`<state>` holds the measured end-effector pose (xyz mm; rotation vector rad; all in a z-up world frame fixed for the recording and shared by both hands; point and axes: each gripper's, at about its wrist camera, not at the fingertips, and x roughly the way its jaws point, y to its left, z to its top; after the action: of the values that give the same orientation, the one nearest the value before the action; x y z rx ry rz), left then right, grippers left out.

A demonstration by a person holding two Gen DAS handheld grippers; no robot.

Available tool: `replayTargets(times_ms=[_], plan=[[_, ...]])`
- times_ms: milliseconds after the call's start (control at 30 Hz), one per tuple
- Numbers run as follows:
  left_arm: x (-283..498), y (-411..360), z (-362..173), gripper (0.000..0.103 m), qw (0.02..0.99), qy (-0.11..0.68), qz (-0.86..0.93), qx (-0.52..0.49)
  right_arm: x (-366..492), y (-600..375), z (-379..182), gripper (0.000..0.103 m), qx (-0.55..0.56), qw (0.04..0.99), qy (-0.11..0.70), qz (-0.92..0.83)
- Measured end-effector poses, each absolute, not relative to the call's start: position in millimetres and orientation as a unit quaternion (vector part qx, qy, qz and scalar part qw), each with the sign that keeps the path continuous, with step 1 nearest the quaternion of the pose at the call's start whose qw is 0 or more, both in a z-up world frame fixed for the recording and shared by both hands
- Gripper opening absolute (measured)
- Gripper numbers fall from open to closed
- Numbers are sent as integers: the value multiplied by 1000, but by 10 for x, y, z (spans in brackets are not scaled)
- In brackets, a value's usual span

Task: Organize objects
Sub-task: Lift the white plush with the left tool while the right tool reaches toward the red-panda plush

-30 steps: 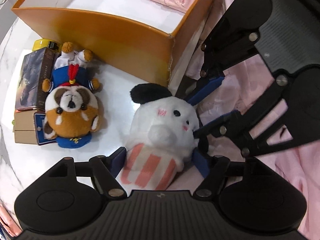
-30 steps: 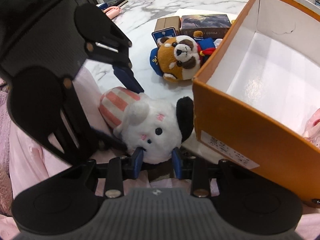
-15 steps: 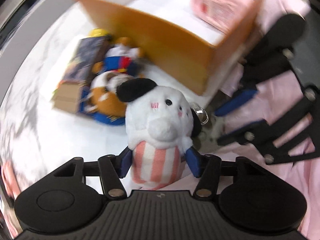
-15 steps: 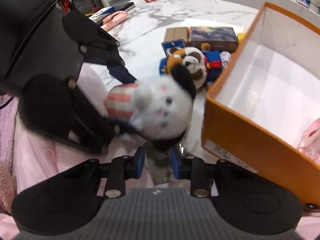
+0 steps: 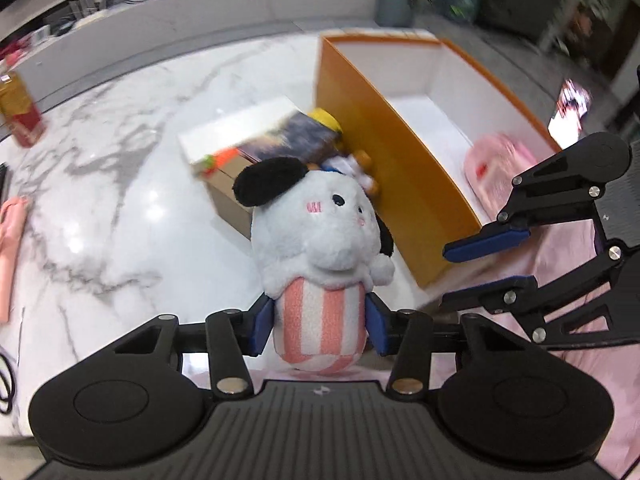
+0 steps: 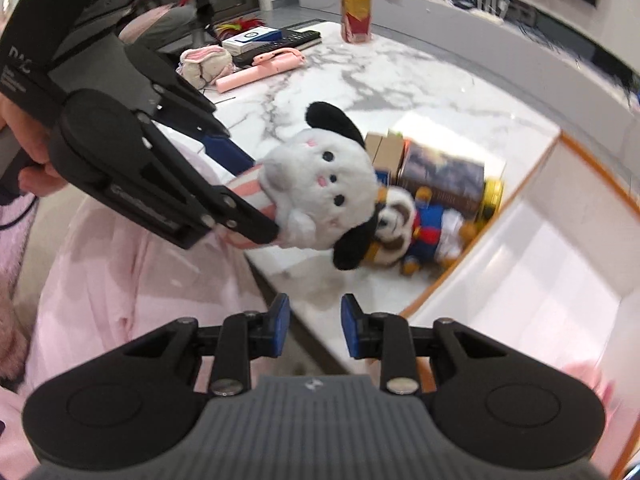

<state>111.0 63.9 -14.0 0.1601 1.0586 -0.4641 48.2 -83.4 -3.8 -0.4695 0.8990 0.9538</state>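
The left gripper [image 5: 320,322] is clamped on the pink-and-white striped lower body of one white plush dog [image 5: 320,236] with two black ears, holding it upright in the air above the marble table [image 5: 112,208]; its two blue pads [image 5: 262,326] press the stripes from either side. The right gripper [image 6: 311,325] holds nothing, its two blue pads parted with an empty gap between them, poised over the table's near edge just beside the corner of the one orange box [image 6: 580,272]. Behind the lifted dog, one brown-and-white plush in blue clothes [image 6: 416,224] lies on the table against the box's outer wall. Past it sit one dark book [image 6: 444,178], one yellow round item [image 6: 493,196] touching the box wall, and brown cardboard boxes [image 6: 384,148] whose count I cannot tell. Inside the white-lined orange box rests one pink item [image 5: 500,172], blurred. Farther off lie one pink umbrella-like object [image 6: 260,70], one pale pink pouch [image 6: 206,64], and one red-and-gold can [image 6: 356,12] at the far edge.
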Motion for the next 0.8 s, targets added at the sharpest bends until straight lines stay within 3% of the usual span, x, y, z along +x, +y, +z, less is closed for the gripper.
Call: replayTargets(times_ms=[267,400,800], plan=[[1200,962,-98,55,867,473,-157,-24,832,-521,20,31,-352,726,367,463],[1253,1038,-161,55,874,459,-144,-64,1030,-343,-87,47,-435,684,353,467],[1338,1208,-400,55,873,457,-113,-127,1537,134,-594,48,-573,558,374,470]])
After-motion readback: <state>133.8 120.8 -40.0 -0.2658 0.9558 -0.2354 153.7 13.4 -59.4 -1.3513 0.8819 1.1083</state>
